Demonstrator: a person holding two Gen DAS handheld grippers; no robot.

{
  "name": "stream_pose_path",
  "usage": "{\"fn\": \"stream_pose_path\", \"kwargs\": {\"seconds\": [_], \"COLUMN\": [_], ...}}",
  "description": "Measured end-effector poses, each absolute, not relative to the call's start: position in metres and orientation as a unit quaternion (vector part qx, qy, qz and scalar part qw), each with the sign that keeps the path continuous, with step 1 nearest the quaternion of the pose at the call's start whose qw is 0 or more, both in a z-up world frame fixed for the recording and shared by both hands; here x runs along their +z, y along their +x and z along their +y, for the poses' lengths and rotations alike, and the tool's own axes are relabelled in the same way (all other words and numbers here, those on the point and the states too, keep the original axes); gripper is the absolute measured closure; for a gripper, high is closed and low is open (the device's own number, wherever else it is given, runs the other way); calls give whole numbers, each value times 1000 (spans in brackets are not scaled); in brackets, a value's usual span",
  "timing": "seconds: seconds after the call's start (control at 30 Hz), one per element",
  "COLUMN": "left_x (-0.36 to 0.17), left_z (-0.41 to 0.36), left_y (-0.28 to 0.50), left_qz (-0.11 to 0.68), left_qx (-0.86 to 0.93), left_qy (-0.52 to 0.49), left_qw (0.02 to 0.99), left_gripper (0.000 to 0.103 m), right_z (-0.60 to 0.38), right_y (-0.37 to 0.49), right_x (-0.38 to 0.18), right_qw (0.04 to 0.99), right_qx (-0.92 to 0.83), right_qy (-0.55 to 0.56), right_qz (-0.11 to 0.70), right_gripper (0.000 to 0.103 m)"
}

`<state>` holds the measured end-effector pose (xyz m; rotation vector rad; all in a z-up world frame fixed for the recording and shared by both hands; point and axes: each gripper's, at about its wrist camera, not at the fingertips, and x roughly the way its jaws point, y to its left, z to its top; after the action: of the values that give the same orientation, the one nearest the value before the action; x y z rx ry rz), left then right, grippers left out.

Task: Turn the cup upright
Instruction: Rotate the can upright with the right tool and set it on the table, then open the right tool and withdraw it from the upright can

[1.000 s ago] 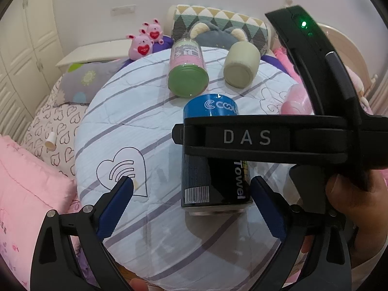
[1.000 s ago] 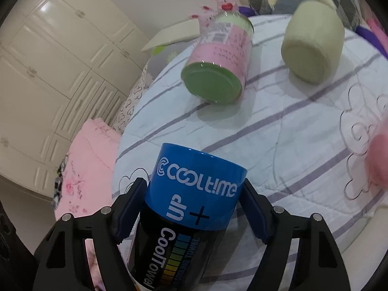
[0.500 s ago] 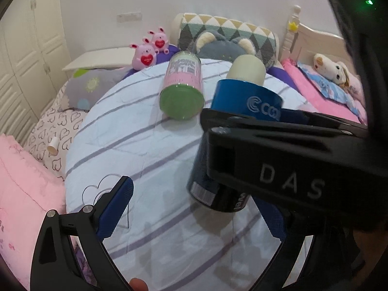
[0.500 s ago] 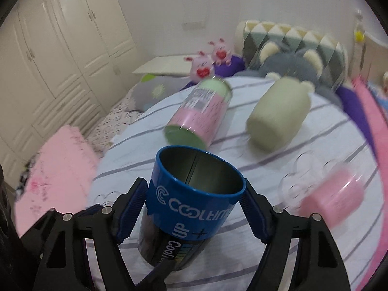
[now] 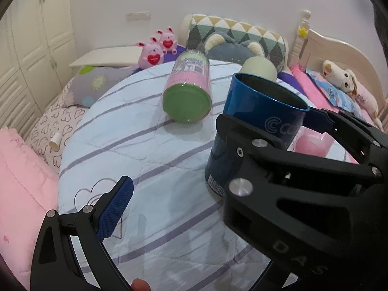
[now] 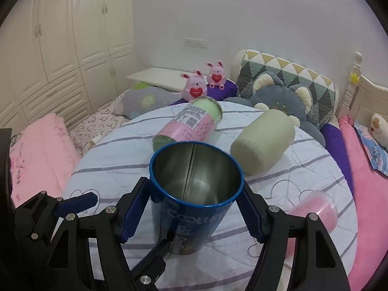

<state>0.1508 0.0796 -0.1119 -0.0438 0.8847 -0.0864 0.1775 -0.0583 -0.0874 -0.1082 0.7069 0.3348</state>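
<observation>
A blue and black Cooltime cup (image 6: 194, 198) with a shiny metal inside stands almost upright, mouth up, on the round table's striped cloth (image 6: 303, 169). My right gripper (image 6: 194, 208) is shut on its upper wall, one blue pad on each side. In the left wrist view the same cup (image 5: 257, 121) is at the right, held by the black right gripper (image 5: 271, 131). My left gripper (image 5: 194, 208) is open and empty, with one blue finger (image 5: 114, 208) showing at the lower left; the other is hidden behind the right gripper.
A pink canister with a green lid (image 6: 191, 123) lies on its side behind the cup. A pale green cup (image 6: 264, 140) lies to its right. A pink cup (image 6: 315, 208) lies at the table's right edge. Pillows and plush toys (image 6: 203, 82) ring the table.
My right gripper has turned the blue cup from lying on its side to mouth up, base down on the cloth. The left gripper stayed open and drew back a little to the left.
</observation>
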Motion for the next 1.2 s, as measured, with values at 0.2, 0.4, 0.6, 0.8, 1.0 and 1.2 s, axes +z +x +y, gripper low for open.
{"fn": "stream_pose_path", "kwargs": {"seconds": [0.2,0.4,0.6,0.8,1.0,1.2], "left_x": [-112,-109,-104,-98,-87,-75], "left_z": [85,86,83,78,70,56], "left_y": [145,136,129,119,108,93], "left_qz": [429,423,414,406,393,376], "left_qx": [-33,-32,-32,-35,-35,-37], "left_qy": [-19,-20,-17,-14,-7,4], "left_qw": [903,905,910,913,919,926], "left_gripper": [5,5,5,5,5,4], "right_z": [-58,-58,-61,-68,-75,-89], "right_y": [168,160,151,145,134,118], "right_x": [-86,-82,-78,-73,-68,-59], "right_qw": [924,924,930,931,933,938], "right_qx": [176,179,172,174,177,176], "right_qy": [-45,-46,-47,-38,-34,-28], "right_qz": [338,333,321,318,311,297], "right_gripper": [31,31,21,21,21,21]}}
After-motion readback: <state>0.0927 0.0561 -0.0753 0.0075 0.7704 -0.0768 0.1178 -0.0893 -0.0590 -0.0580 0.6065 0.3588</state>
